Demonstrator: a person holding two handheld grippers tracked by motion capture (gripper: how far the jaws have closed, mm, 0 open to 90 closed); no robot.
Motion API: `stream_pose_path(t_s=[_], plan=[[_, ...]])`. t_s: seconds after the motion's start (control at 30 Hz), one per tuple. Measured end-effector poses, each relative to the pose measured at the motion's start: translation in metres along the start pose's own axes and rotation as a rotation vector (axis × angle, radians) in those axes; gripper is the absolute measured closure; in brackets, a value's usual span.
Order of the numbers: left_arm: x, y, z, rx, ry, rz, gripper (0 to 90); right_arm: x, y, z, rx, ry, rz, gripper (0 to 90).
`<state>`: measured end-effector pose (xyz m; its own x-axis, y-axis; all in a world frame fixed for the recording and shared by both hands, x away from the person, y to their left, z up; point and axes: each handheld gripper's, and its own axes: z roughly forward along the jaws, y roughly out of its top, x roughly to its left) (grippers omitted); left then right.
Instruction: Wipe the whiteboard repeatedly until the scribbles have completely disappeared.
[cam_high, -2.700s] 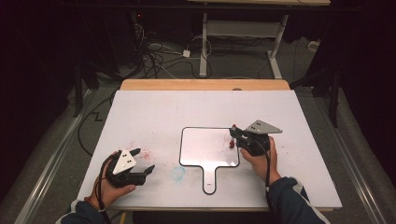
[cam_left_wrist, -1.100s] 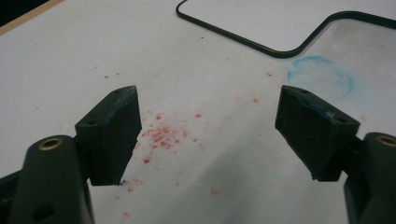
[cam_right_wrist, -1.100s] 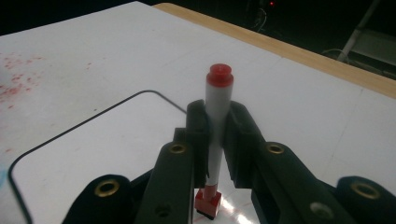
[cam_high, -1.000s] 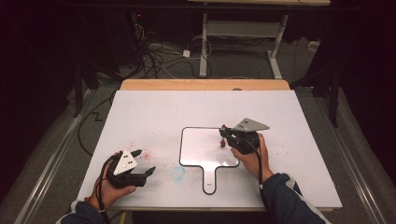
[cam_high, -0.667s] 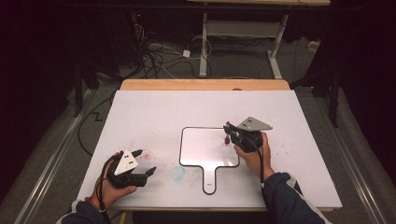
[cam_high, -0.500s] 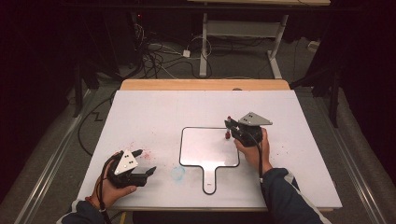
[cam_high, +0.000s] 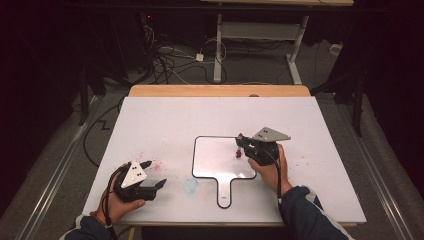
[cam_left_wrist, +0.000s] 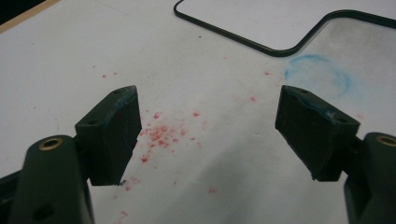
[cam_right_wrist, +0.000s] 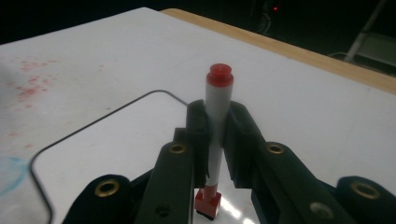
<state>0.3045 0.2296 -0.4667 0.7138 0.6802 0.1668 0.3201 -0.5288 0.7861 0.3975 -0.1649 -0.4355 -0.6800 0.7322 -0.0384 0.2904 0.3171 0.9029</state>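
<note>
Table: a white tabletop (cam_high: 200, 125) with a wooden strip along its far edge, under dark surroundings with cables on the floor beyond
Board: a small white board with a thin black rim and a short handle (cam_high: 215, 157) lies flat near the middle of the table, handle pointing toward the person; its rim also shows at the top of the left gripper view (cam_left_wrist: 261, 44)
Right gripper: the right gripper (cam_high: 243, 146) sits over the right edge of the board, held by the person's right hand (cam_high: 270, 167); its jaws are closed tight on a marker
Marker: the marker (cam_right_wrist: 215, 126) has a white barrel with a red end up top and a red tip at the bottom, and it stands nearly upright between the jaws; its tip is down by the board surface, though contact cannot be confirmed
Left gripper: the left gripper (cam_high: 152, 174) rests at the near left of the table in the person's left hand (cam_high: 117, 205), well apart from the board; its jaws stand wide apart with nothing between them
Red marks: scattered red specks (cam_left_wrist: 161, 135) dot the table just ahead of the left gripper
Blue mark: a faint blue ring smudge (cam_left_wrist: 317, 79) lies on the table just beside the board's handle
Sleeves: dark sleeves show at both wrists at the bottom of the high view
</note>
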Motion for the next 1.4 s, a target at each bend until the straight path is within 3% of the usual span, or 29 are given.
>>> stream_pose_path(t_s=[0.13,0.23,0.37,0.5,0.9,1.17,1.4], plan=[[-0.001,0.001,0.001,0.002,-0.001,0.003,21.7,0.006,0.0,-0.003,0.01,-0.009,-0.052,81.4],[-0.001,0.001,0.002,0.005,-0.003,0.007,21.7,-0.007,0.001,0.002,0.008,-0.088,-0.06,81.4],[-0.001,0.001,0.002,0.003,-0.006,0.006,21.7,-0.029,0.002,0.009,-0.004,-0.163,-0.013,81.4],[0.0,0.001,0.003,0.008,-0.008,0.006,21.7,-0.04,0.003,0.013,-0.011,-0.189,-0.003,81.4],[0.0,0.001,0.003,0.007,-0.01,0.008,21.7,-0.043,0.003,0.02,-0.036,-0.155,-0.008,81.4],[-0.001,0.001,0.002,0.01,-0.011,0.011,21.7,-0.03,0.006,0.006,0.027,-0.076,0.008,81.4],[-0.002,0.001,0.003,0.012,-0.013,0.013,21.7,-0.02,0.004,-0.01,0.066,-0.074,-0.002,81.4]])
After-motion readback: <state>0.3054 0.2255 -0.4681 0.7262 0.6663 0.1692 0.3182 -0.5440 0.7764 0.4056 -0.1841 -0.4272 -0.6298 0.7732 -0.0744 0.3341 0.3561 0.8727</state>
